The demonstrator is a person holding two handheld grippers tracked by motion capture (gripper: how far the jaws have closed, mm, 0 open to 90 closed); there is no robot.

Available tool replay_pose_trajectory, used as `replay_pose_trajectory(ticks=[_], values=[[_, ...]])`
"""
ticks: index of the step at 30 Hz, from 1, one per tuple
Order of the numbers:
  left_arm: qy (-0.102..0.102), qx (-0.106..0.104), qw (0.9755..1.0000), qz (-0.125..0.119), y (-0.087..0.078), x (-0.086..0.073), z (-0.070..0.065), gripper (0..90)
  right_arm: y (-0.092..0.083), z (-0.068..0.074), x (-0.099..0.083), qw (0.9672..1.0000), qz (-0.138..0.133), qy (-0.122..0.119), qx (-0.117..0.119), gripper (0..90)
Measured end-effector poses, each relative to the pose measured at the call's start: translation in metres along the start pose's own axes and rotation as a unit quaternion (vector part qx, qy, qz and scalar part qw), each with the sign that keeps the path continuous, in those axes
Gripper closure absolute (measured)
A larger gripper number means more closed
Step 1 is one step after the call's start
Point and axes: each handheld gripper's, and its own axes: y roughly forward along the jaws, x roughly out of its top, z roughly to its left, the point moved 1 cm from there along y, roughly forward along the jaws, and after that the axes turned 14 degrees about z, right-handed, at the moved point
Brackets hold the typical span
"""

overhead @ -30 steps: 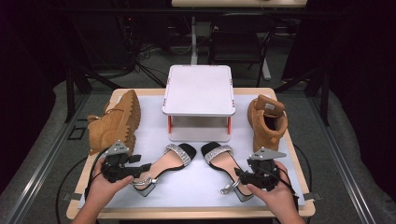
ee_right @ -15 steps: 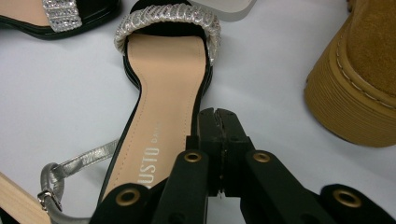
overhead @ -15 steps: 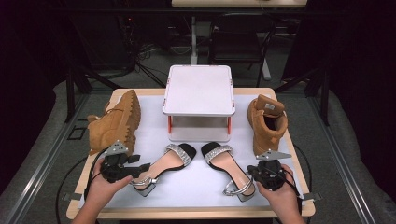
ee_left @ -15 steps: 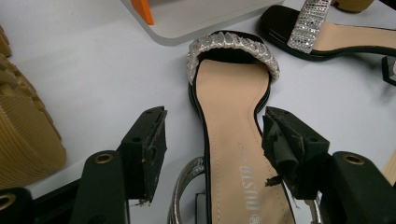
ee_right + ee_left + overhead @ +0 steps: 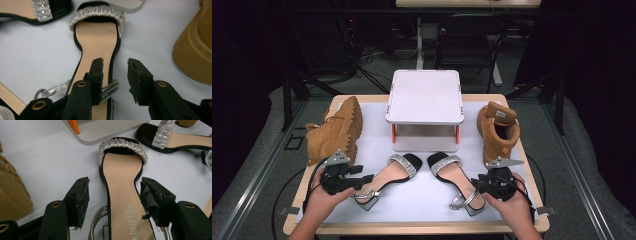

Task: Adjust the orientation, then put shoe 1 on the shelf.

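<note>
Worktop (image 5: 377, 210) carries, big to small: white riser shelf (image 5: 424, 97) at far centre, a tan boot either side, two sandals near.

Shelf top is bare and so is the space under it (likely where the shoes are meant to go, judging by its central spot).

Left boot (image 5: 334, 131) lies on its side, sole facing right. Right boot (image 5: 498, 131) stands upright, opening up. Neither is touched.

Left sandal (image 5: 393, 172) and right sandal (image 5: 453, 175) lie flat just near of the shelf, toes toward it, heels toward the person, so each heel end is the easy place for a claw to take hold.

Left claw (image 5: 364, 178) sits at the left sandal's heel end. In the left gripper view the jaws stand open astride the insole (image 5: 123, 185), pads clear of both edges, nothing gripped. Reads as lined up for a pinch across the narrow waist.

Right claw (image 5: 476, 184) is at the right sandal's heel end. Its jaws have just been opening. In the right gripper view one jaw rides above the insole (image 5: 96, 45) by the silver ankle strap (image 5: 56, 88), the other sits off the sandal's edge over bare worktop; the edge is between them, pads apparently not pressing. Open, no grip.
</note>
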Motion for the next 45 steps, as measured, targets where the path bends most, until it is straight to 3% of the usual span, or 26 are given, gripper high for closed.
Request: replay_pose_trajectory(ticks=[2, 5, 8, 9, 15, 19, 25, 26, 30, 34, 38, 45], values=[[0.001, 0.0, 1.0, 0.0, 0.0, 0.0, 0.0, 40.4, 0.004, -0.001, -0.002, 0.9999, 0.016, 0.003, 0.006, 64.7], [0.0, 0.0, 1.0, 0.0, 0.0, 0.0, 0.001, 40.3, 0.006, -0.001, -0.006, 0.9995, 0.029, 0.002, 0.007, 74.4], [0.002, 0.0, 1.0, 0.004, 0.0, 0.001, 0.002, 40.4, 0.004, -0.001, -0.008, 0.9997, 0.024, 0.002, -0.001, 87.4], [0.001, -0.001, 1.0, 0.005, 0.0, 0.001, 0.002, 40.4, 0.004, -0.002, -0.008, 0.9995, 0.027, -0.001, -0.015, 87.6], [0.006, -0.009, 0.9999, 0.012, -0.001, 0.006, 0.003, 40.5, 0.005, -0.005, -0.006, 0.9992, 0.036, -0.012, -0.012, 88.2], [0.002, -0.016, 0.9998, 0.013, 0.0, 0.008, 0.004, 40.7, 0.005, -0.008, -0.004, 0.9991, 0.029, -0.015, -0.027, 88.2], [0.008, -0.014, 0.9996, 0.023, 0.003, 0.01, 0.007, 43.4, 0.005, -0.016, -0.001, 0.999, 0.03, -0.018, -0.027, 87.6], [0.008, -0.014, 0.9996, 0.023, 0.003, 0.01, 0.006, 43.4, 0.005, -0.016, 0.0, 0.9989, 0.03, -0.02, -0.028, 86.9], [0.016, -0.006, 0.9992, 0.037, 0.003, 0.012, 0.006, 42.8, -0.001, -0.013, 0.004, 0.9987, 0.019, -0.038, -0.028, 63.4], [0.014, -0.003, 0.9986, 0.052, 0.003, 0.014, 0.005, 40.7, -0.007, -0.01, 0.01, 0.9973, 0.027, -0.056, -0.039, 53.7], [0.021, -0.001, 0.9969, 0.075, 0.003, 0.018, 0.005, 39.6, -0.009, -0.006, 0.016, 0.9953, 0.042, -0.073, -0.047, 50.0], [0.027, 0.001, 0.9942, 0.104, 0.003, 0.026, 0.002, 38.5, -0.014, 0.002, 0.028, 0.993, 0.055, -0.096, -0.04, 48.2]])
